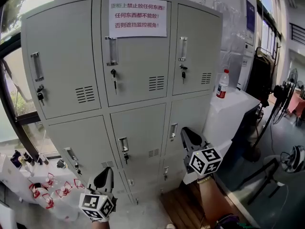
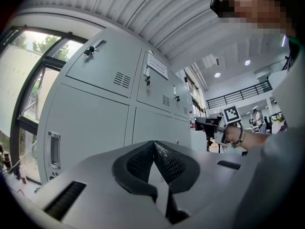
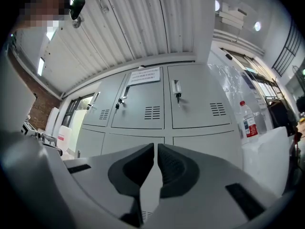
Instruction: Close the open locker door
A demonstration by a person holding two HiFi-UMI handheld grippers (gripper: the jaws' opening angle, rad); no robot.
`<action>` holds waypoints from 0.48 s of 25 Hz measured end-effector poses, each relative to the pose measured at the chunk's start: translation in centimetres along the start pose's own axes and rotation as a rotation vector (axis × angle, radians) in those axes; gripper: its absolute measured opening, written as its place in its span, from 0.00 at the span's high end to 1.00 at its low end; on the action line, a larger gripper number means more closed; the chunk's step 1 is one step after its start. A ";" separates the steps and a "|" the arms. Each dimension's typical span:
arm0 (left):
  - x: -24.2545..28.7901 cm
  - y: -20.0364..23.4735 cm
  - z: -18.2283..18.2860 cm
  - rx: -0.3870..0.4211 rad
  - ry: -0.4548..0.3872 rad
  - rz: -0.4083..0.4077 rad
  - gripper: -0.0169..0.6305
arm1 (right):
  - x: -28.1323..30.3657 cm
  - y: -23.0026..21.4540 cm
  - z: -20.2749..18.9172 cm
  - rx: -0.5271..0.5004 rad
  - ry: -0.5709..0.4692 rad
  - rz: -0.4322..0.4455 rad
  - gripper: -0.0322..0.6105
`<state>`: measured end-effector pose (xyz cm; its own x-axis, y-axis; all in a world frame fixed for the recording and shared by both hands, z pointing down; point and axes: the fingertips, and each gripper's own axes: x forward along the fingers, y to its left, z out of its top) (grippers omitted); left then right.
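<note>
The grey steel locker cabinet point(image 1: 133, 56) with three rows of three doors fills the view, and every door that shows lies flush with its frame. None stands ajar, so the closing looks done, though the lowest row is partly hidden. The left gripper point(image 1: 108, 170) and right gripper point(image 1: 185, 131) hang in front of the cabinet's lower doors, each with its jaws pressed together on nothing. A white paper notice with red print point(image 1: 137, 17) is stuck on the cabinet's top middle door. Right of the cabinet, a clear red-capped bottle point(image 1: 222, 84) stands on a white counter point(image 1: 233, 109). A tall window point(image 1: 9, 56) lies to the cabinet's left.
</note>
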<state>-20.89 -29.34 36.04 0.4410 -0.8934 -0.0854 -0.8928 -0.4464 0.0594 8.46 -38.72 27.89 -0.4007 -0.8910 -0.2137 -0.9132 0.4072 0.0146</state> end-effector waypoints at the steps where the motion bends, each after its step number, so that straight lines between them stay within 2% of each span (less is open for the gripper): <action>1: -0.5 0.2 -0.2 0.001 0.006 -0.004 0.94 | -0.6 0.4 -0.4 0.002 0.006 -0.010 0.93; 8: -4.1 2.2 -1.9 -0.024 0.036 -0.006 0.94 | -4.5 4.0 -3.8 0.016 0.063 -0.063 0.93; 12: -6.3 3.6 -3.2 0.024 0.067 0.049 0.94 | -7.3 6.2 -6.6 0.019 0.116 -0.086 0.94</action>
<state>-26.55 -25.51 39.96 0.4008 -0.9160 -0.0159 -0.9152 -0.4012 0.0383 5.19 -30.98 35.97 -0.3283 -0.9394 -0.0989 -0.9433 0.3315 -0.0172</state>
